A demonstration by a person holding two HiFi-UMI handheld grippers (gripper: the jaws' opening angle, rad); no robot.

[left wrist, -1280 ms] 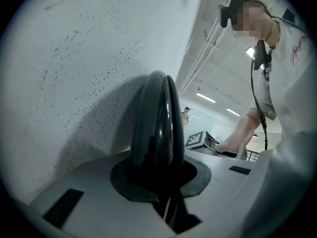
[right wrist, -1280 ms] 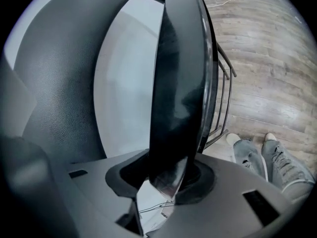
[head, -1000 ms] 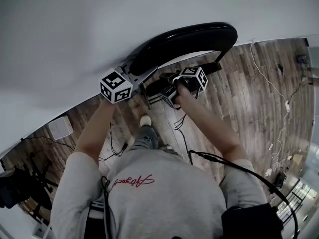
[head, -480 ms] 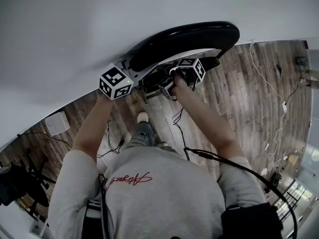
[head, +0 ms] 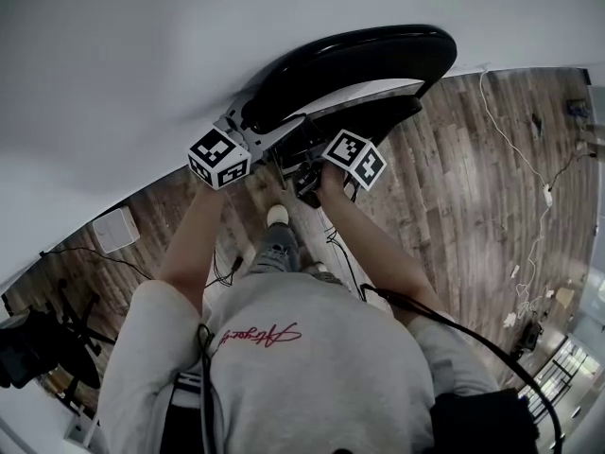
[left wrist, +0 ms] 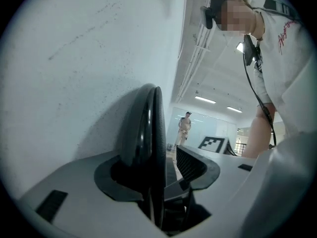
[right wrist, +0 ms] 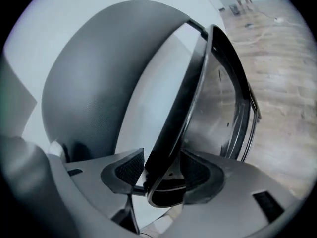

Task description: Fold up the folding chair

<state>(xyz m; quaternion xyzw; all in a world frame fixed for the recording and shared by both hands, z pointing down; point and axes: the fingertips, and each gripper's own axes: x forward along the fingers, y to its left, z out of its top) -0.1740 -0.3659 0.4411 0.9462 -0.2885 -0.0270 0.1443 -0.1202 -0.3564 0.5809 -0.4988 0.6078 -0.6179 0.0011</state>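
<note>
The left gripper [left wrist: 161, 163] has its jaws opening. The thin black rim of the folding chair [head: 352, 62] stands between them, close against the wall-side pad, and the other pad [left wrist: 198, 163] is plainly clear of it. The right gripper [right wrist: 163, 171] is also opening. Its jaws straddle the curved edge of the chair's lower panel [right wrist: 190, 90], and neither pad seems to press on it.

Ahead of both tools the chair stands almost flat. Its upper panel [head: 312, 74] and lower panel lie close together, with the metal frame [right wrist: 245, 118] just beyond the right gripper's tips. The white wall [head: 142, 64] runs right alongside the left gripper and behind the chair. The wood floor [head: 454, 178], strewn with cables [head: 515, 168], spreads out past the right gripper.

The fold looks all but finished, so this reads as a release. To do it cleanly, the chair should rest settled near the wall before either rim loses its guard. Each tool should then draw straight back along the line of its rim, so that no pad catches an edge and springs the panels apart. Freeing one side first and keeping the other loosely round its rim would catch any tip.
</note>
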